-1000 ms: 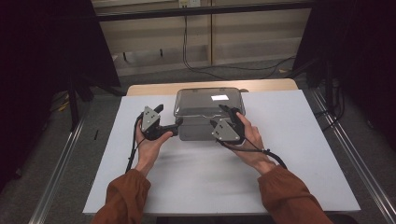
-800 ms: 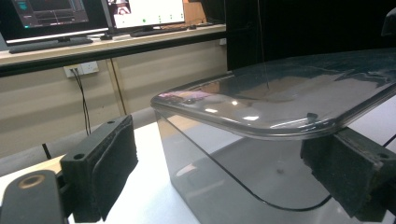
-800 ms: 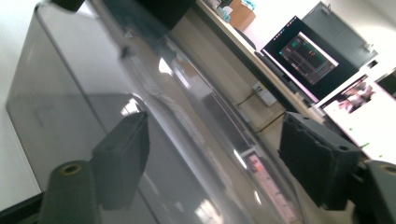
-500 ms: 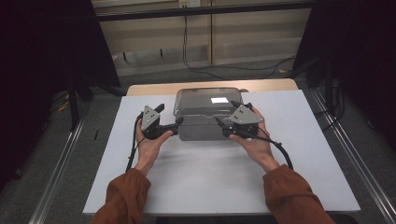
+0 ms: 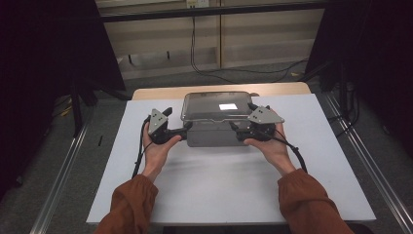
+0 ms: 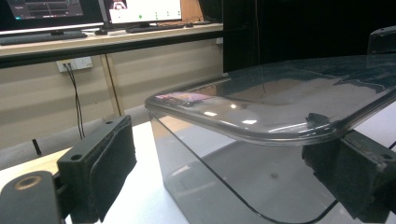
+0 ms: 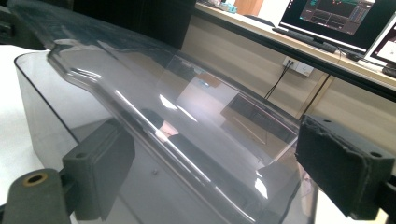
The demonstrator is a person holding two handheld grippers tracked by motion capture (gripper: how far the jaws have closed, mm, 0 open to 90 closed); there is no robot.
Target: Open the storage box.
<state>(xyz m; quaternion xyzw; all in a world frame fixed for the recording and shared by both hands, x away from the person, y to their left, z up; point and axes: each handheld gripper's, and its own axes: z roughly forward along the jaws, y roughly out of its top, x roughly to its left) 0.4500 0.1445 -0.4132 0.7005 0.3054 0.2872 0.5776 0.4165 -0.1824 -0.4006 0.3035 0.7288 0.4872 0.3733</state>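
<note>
From the high view, the clear box (image 5: 214,122) sits at the far middle of the white table (image 5: 234,190), left gripper (image 5: 181,132) and right gripper (image 5: 234,128) at its two near corners. Left gripper view: fingers (image 6: 100,172) spread wide, lid (image 6: 280,107) edge between them, nothing pinched. Right gripper view: fingers (image 7: 343,163) have just been opening, lid rim between them, not clamped.

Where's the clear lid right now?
High view: the clear lid sits on the grey box at the white mat's far middle, between left gripper and right gripper.
</note>
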